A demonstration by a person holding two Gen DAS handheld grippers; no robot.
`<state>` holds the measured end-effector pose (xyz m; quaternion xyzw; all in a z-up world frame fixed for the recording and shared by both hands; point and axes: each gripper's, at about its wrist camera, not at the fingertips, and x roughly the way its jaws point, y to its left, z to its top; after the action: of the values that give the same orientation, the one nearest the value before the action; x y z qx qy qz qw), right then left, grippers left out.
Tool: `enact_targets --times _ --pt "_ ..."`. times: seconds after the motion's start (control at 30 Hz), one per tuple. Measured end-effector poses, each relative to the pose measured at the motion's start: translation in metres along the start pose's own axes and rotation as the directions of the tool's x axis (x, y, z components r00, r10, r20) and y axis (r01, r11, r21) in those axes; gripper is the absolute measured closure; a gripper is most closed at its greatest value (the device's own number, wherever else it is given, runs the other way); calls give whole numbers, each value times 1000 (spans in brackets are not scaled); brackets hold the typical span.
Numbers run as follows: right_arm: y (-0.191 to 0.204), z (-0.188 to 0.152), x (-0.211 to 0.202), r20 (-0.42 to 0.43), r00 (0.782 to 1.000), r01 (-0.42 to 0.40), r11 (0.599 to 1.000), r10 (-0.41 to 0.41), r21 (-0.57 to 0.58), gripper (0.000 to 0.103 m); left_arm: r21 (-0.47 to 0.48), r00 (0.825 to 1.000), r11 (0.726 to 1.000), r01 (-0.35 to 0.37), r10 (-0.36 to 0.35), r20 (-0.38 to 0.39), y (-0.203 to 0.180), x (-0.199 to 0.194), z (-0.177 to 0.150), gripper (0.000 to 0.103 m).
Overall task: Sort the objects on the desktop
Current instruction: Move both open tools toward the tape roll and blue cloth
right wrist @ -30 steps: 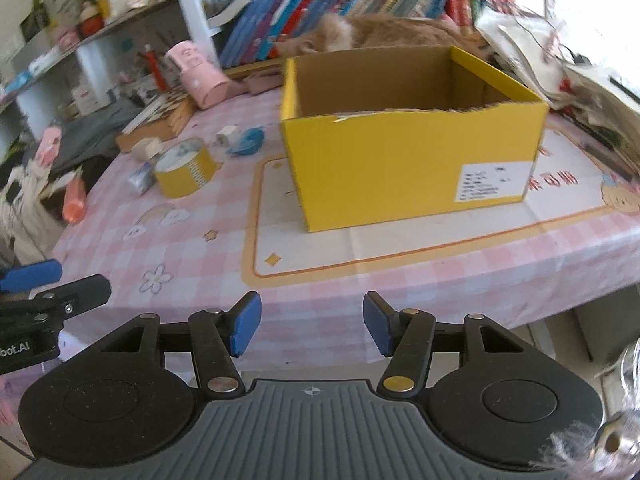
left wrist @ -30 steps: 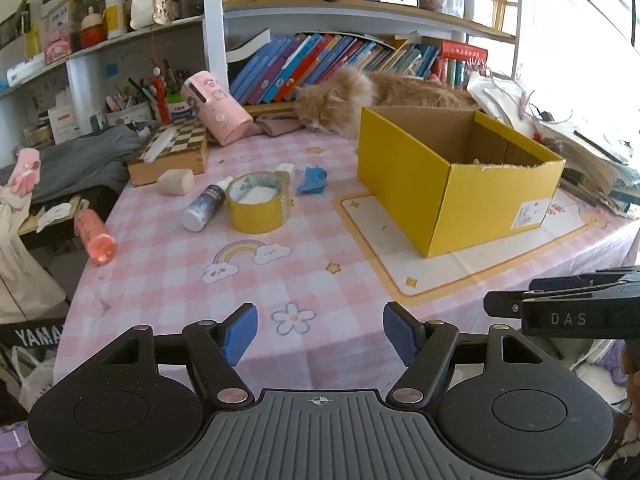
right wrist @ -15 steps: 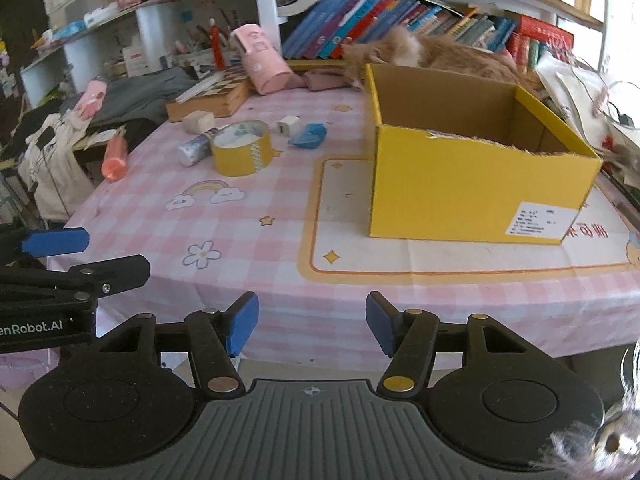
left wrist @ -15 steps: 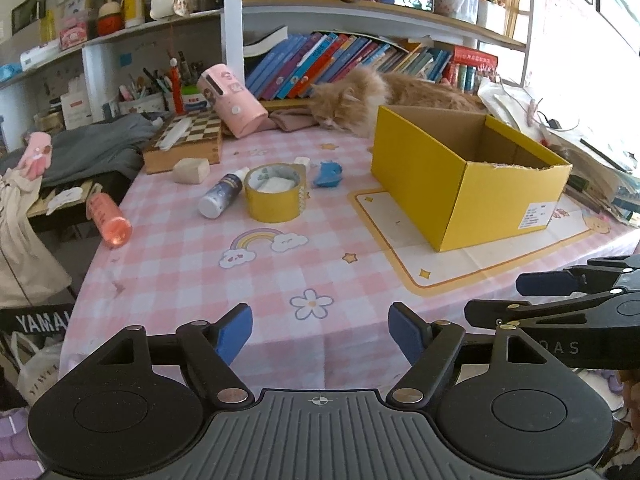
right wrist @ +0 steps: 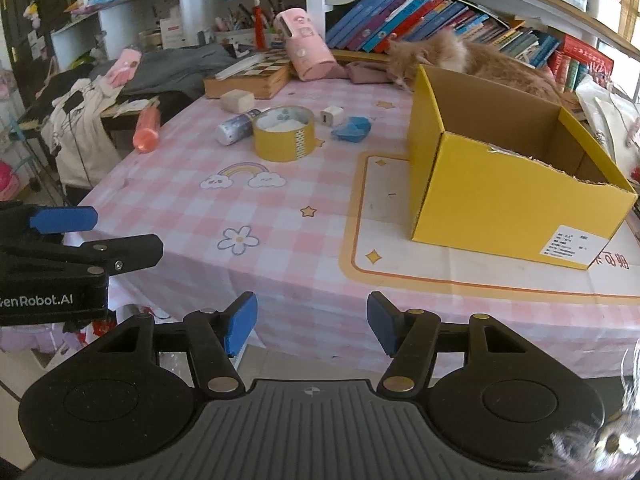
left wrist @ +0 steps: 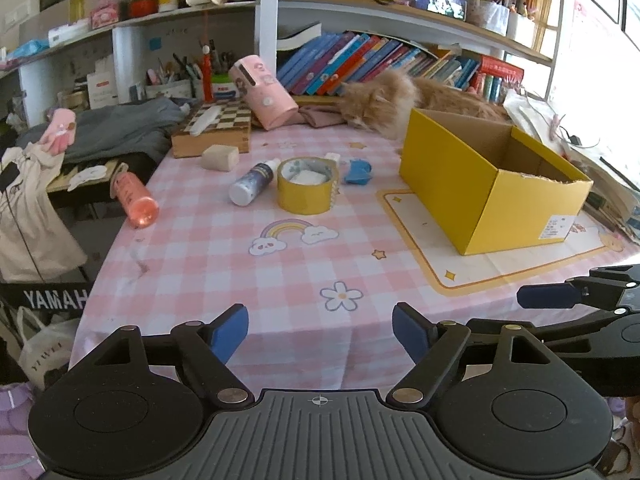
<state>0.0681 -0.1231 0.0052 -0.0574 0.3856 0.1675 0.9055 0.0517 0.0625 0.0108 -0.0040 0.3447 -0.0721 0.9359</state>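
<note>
Blue-padded tongs hovering spread and empty at the worktop's near edge.
The left tongs (left wrist: pixel 320 330) and right tongs (right wrist: pixel 310 326) are gaping over the pink checked worktop (left wrist: pixel 224 264); beyond, the tape roll (left wrist: pixel 308 185), bottle (left wrist: pixel 253 182) and blue object (left wrist: pixel 357 171) are lying left of the open yellow box (left wrist: pixel 486 184).

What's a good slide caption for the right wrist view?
Open right gripper faces yellow box, tape roll and sleeping cat on pink checked table.

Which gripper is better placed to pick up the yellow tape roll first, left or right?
Left, probably. The tape roll lies almost straight ahead of the left gripper; it lies left of the right gripper. Both are open and empty.
</note>
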Motion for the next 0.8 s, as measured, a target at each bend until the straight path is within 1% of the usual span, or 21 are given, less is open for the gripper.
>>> enact_targets --times 0.27,0.47,0.57,0.7,0.8 --pt "1 0 3 -15 1000 -9 1000 8 -13 45 -2 1000 1000 7 -7 -25 -2 6 -1 21" --pt "-1 3 13 -32 999 -27 999 26 -27 45 -15 999 1000 -5 5 -44 -2 16 1 21" --pt "-3 5 17 -33 999 -31 999 30 -26 45 2 999 1000 -14 14 -45 -3 23 6 21" --pt "-9 16 30 -32 999 -41 999 41 -14 45 19 999 999 -35 36 -36 -3 32 15 21" --pt "-10 27 39 -26 999 -45 998 44 -32 45 14 998 999 -42 43 -51 0 42 21 21"
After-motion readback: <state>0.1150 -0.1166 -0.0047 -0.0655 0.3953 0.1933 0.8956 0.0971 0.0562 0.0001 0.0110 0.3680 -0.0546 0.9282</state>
